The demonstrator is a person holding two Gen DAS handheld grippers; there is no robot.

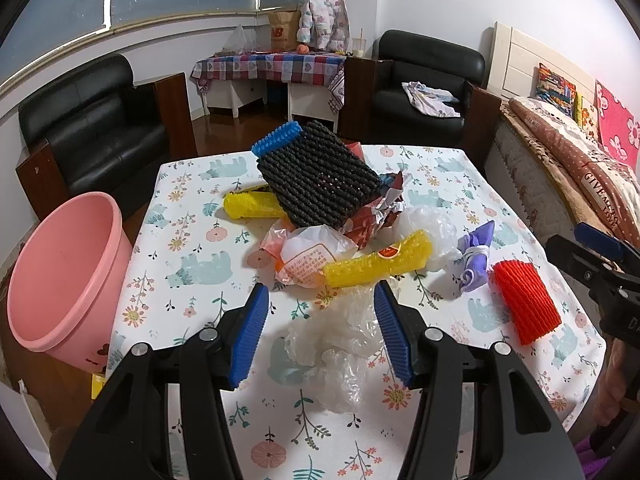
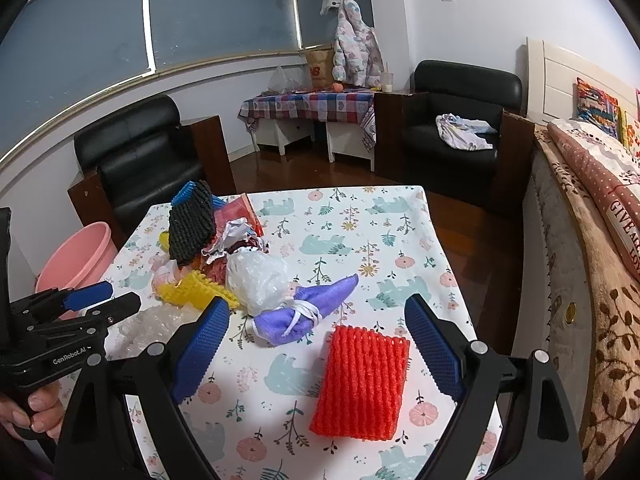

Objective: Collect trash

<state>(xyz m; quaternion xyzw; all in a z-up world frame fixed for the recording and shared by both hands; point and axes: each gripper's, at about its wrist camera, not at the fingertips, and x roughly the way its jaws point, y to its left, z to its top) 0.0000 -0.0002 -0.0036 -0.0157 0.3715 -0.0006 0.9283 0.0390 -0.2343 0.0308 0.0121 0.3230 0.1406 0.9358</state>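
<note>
Trash lies on a table with a floral cloth. My left gripper is open and empty, its jaws on either side of a clear crumpled plastic wrap. My right gripper is open and empty above a red foam net sleeve, also in the left wrist view. A purple tied bundle, yellow foam nets, a black foam net, a white wrapper and a clear bag lie in a pile.
A pink bucket stands on the floor at the table's left side. Black armchairs stand behind the table, a second one at the right. A bed is on the right. A checked side table stands at the far wall.
</note>
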